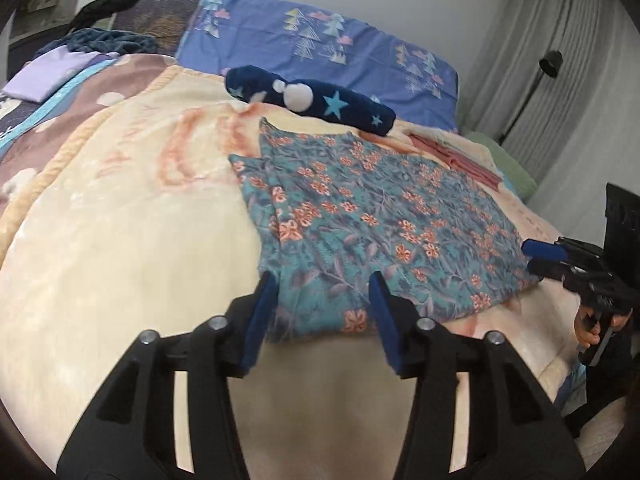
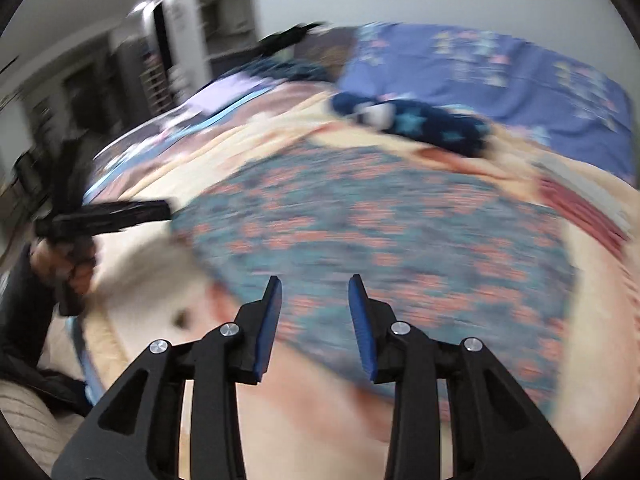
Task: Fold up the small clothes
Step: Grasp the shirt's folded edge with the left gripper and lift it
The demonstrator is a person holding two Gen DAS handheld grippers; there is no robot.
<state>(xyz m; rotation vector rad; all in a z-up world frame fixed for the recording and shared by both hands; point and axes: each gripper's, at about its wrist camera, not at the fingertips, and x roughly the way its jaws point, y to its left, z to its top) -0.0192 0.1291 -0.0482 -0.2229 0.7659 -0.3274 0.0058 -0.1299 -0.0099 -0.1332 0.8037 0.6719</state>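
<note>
Teal floral cotton garment [image 1: 372,220] lies flat on the cream plush blanket [image 1: 132,248], partly folded, with a doubled layer along its left side. Left gripper [image 1: 322,304] sits low at the garment's near hem, jaws wide, blue pads straddling the hem edge and closed on nothing. Right gripper [image 1: 538,258] shows in the left wrist view at the garment's right corner, fingers pointing inward, a hand [image 1: 590,326] on its handle; from that angle its gap can't be read. The right wrist view is motion-blurred, but the right gripper's jaws stand apart there, empty, over the near edge of the garment. Navy star-print rolled sock [image 1: 312,98] lies just beyond the garment's far edge. Red striped cloth [image 1: 460,158] sits by the far right corner. Blue patterned pillow [image 1: 320,44] lies against the wall behind. Bare blanket stretches left of the garment and in front of it.
</note>
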